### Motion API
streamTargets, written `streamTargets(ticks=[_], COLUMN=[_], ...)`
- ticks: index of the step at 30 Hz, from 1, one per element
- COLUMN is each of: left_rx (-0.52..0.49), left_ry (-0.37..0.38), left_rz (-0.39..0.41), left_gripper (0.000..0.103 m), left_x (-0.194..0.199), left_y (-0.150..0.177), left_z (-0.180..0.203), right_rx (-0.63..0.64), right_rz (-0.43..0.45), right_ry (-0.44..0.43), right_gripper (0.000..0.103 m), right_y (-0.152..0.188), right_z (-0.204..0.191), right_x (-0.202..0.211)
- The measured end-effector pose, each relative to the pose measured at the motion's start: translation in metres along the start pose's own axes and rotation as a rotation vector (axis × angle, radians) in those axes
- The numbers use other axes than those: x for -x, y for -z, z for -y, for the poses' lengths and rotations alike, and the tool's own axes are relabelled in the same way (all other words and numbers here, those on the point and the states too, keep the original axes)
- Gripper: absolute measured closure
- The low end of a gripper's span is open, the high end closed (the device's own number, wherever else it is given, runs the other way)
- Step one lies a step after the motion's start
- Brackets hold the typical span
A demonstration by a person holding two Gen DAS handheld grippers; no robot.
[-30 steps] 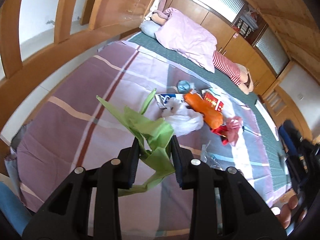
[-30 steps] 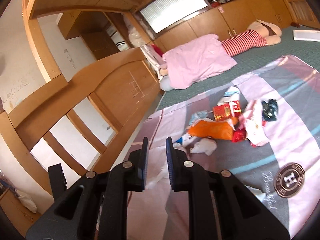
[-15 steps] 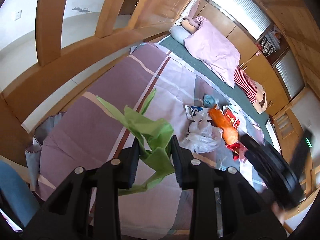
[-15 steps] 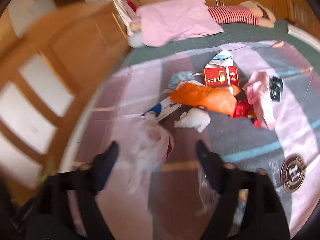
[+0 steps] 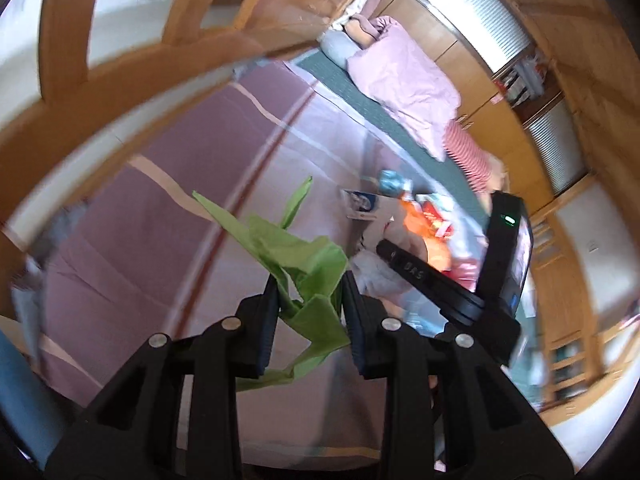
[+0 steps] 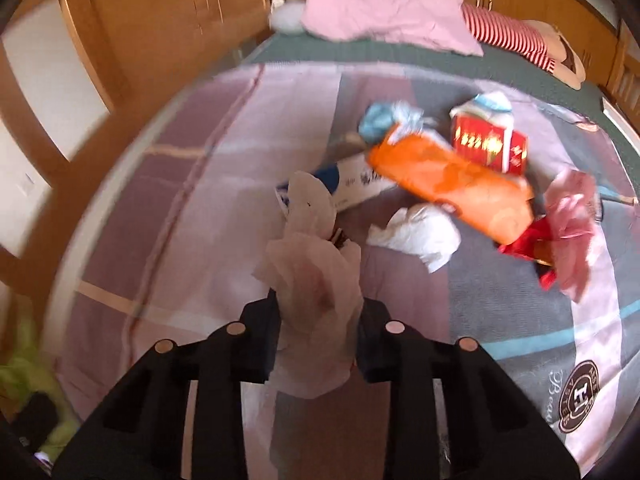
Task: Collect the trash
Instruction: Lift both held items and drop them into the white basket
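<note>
My left gripper (image 5: 308, 300) is shut on a green plastic bag (image 5: 304, 256) and holds it above the bed. My right gripper (image 6: 318, 320) is shut on a crumpled white plastic bag (image 6: 316, 276), lifted off the blanket; in the left wrist view the right gripper (image 5: 420, 276) reaches in from the right. Trash lies in a heap on the striped blanket (image 6: 192, 208): an orange packet (image 6: 452, 180), a red box (image 6: 488, 144), a white and blue box (image 6: 356, 184), a white wad (image 6: 420, 232), pink and red wrappers (image 6: 568, 216) and a blue wad (image 6: 380, 116).
A wooden bed rail (image 5: 120, 80) runs along the left. A pink quilt (image 6: 384, 4) and a striped stuffed toy (image 6: 512, 36) lie at the far end of the green sheet (image 6: 400, 56). The green bag (image 6: 24, 376) shows at the lower left of the right wrist view.
My right gripper swung down over the trash, opened wide and then shut on the white plastic bag. It has come into the left wrist view. My left gripper still holds the green bag.
</note>
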State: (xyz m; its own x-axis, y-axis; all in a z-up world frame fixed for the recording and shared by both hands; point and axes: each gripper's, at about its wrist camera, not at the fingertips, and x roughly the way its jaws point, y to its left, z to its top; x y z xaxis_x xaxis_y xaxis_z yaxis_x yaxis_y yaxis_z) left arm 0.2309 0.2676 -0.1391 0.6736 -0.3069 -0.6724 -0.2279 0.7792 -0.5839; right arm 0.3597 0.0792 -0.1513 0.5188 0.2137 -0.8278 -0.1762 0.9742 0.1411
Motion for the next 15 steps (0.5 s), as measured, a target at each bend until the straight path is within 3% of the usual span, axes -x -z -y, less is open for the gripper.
streamTargets(ticks=[4,8,11,15], left_rx=[0.082,0.101,0.105,0.074], left_ry=[0.12,0.18,0.19,0.139], left_rz=[-0.044,-0.055,-0.052,-0.035], left_gripper=[0.072,0.071,0.071,0.071], left_x=[-0.007,-0.01,-0.012,-0.014], left_y=[-0.002,-0.002,-0.002,-0.003], left_z=[-0.013,-0.011,-0.009,-0.004], right_rx=[-0.055,-0.046,-0.038,-0.033], right_rz=[0.092,0.097,0.062,0.064], right_ry=[-0.027,-0.037,-0.071,-0.058], right_gripper=[0.072,0.072,0.072,0.072], right_y=[-0.002,-0.004,-0.002,0.0], right_z=[0.016,0.022,0.02,0.017], right_x=[0.034,0.04,0.034,0.036])
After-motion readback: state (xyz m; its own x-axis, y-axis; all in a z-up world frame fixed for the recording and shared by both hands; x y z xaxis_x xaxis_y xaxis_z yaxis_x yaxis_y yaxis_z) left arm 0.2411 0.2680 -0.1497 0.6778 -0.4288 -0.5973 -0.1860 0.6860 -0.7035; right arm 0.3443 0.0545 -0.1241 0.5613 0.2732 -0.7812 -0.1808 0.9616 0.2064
